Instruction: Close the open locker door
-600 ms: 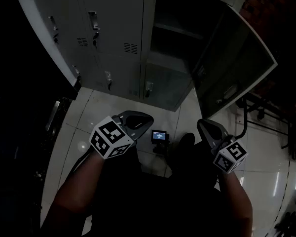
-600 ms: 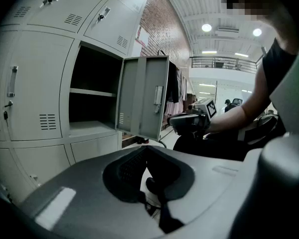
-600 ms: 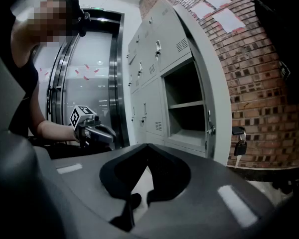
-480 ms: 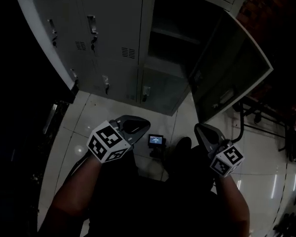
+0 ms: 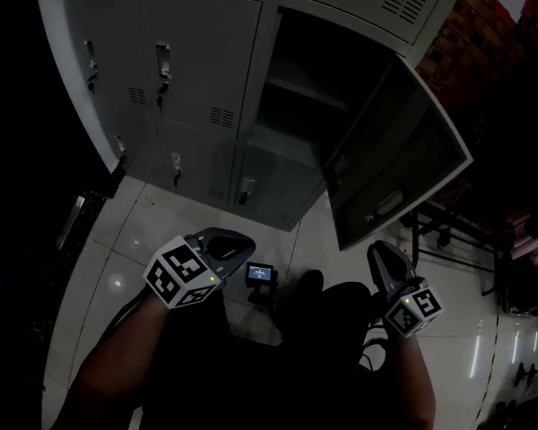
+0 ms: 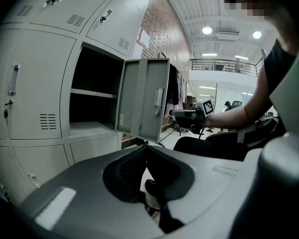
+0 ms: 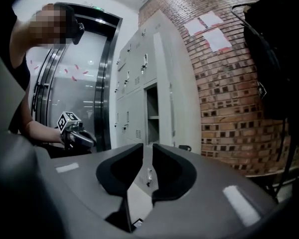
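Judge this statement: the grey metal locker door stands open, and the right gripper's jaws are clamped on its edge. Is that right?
Not quite. The grey metal locker door does stand open, but the right gripper is not clamped on its edge: the head view shows it low by the person's lap, clear of the door, and the right gripper view shows nothing between its jaws.
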`<state>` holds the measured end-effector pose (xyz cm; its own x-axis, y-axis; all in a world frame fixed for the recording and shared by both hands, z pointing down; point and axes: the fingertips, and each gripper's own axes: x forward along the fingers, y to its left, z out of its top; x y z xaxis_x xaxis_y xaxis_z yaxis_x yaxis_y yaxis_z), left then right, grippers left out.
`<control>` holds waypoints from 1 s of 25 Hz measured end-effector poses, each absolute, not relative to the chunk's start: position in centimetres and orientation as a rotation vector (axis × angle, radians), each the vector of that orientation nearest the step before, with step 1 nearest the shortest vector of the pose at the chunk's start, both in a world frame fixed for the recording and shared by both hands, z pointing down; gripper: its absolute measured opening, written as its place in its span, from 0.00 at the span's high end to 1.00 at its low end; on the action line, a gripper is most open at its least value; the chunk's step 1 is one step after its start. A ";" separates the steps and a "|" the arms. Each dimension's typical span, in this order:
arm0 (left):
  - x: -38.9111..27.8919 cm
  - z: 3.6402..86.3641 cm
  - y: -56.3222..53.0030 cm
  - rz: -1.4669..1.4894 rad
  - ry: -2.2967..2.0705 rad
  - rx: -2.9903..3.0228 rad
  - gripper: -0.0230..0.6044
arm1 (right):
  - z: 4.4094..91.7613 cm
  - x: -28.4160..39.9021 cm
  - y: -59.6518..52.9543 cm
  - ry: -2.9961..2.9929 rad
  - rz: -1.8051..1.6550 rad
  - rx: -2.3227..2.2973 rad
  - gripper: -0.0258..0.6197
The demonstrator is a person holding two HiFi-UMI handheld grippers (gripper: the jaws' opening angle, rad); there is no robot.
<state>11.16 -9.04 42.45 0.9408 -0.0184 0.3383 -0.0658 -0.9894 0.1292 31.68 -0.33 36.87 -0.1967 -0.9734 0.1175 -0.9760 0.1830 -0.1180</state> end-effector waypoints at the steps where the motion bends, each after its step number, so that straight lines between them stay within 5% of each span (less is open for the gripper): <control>1: 11.2 42.5 -9.0 0.514 -0.064 2.958 0.94 | 36.5 32.5 -0.2 -2.392 0.246 1.997 0.85; 9: 11.2 42.5 -9.0 0.515 -0.066 2.959 0.94 | 32.2 35.3 -2.3 -2.482 0.134 1.944 0.60; 25: 11.2 42.5 -9.0 0.522 -0.081 2.949 0.94 | 31.9 25.3 -9.3 -2.677 0.030 1.545 0.73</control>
<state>11.23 -9.03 42.53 0.9381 -0.0273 0.3454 -0.0781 -0.9879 0.1339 25.30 -9.26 31.86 -0.4991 -0.8649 0.0534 -0.8658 0.5002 0.0087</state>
